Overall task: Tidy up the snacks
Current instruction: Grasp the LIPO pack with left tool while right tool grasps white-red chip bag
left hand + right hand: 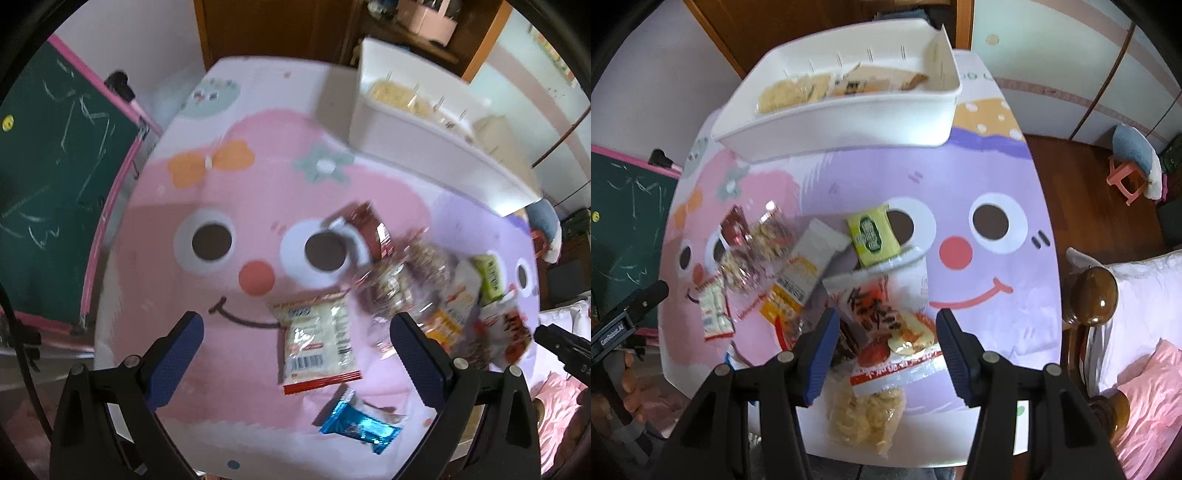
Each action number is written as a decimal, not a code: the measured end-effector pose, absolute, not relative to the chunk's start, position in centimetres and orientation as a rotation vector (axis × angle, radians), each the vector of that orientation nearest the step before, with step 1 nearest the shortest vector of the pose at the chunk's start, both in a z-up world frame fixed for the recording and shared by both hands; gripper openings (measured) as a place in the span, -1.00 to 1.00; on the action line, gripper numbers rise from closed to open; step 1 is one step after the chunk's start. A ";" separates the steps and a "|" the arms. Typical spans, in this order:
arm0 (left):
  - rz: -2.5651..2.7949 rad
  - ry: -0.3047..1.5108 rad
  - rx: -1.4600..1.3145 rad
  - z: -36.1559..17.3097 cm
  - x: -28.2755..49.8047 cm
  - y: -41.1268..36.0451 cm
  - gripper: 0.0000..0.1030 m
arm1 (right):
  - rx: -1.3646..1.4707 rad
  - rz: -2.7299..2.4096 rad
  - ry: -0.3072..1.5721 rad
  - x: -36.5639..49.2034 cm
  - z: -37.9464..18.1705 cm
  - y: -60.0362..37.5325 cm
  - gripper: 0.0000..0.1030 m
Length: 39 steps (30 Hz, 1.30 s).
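Snacks lie piled on a cartoon-face table mat (184, 184). My left gripper (295, 319) hangs open above a white packet with a red edge (317, 343); a blue packet (358, 424) lies nearer. My right gripper (888, 314) is open, its fingers on either side of a white-and-red packet (886, 325) that lies on the pile, and the pads do not press it. Beside it lie a yellow-green packet (873, 236), a white-and-orange packet (809, 266), a clear bag of nut pieces (757, 251), a dark red packet (735, 225) and a bag of pale crisps (868, 413).
A white bin (849, 107) holding several snacks stands at the table's far edge. A green chalkboard (48, 184) is at the left. A bed with pink bedding (1137, 387) and a wooden bedpost (1095, 295) are at the right, with a pink stool (1130, 173) on the floor.
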<state>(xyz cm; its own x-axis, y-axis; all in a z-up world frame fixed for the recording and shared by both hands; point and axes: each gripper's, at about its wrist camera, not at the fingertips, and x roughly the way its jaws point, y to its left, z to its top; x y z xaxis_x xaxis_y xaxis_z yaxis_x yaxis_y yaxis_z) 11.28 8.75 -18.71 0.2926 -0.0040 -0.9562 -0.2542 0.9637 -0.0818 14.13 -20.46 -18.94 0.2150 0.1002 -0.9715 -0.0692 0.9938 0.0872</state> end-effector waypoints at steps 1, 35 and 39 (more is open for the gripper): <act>0.172 1.280 -0.243 -19.4 11.2 8.9 0.95 | 0.019 0.114 1.359 14.0 -19.4 -20.4 0.06; 0.218 1.408 -0.233 -27.1 13.5 8.1 0.04 | -0.102 0.073 1.470 14.2 -25.5 -18.4 0.05; 0.202 1.400 -0.245 -26.6 13.4 7.7 -0.14 | -0.109 0.081 1.460 14.3 -25.5 -18.3 0.00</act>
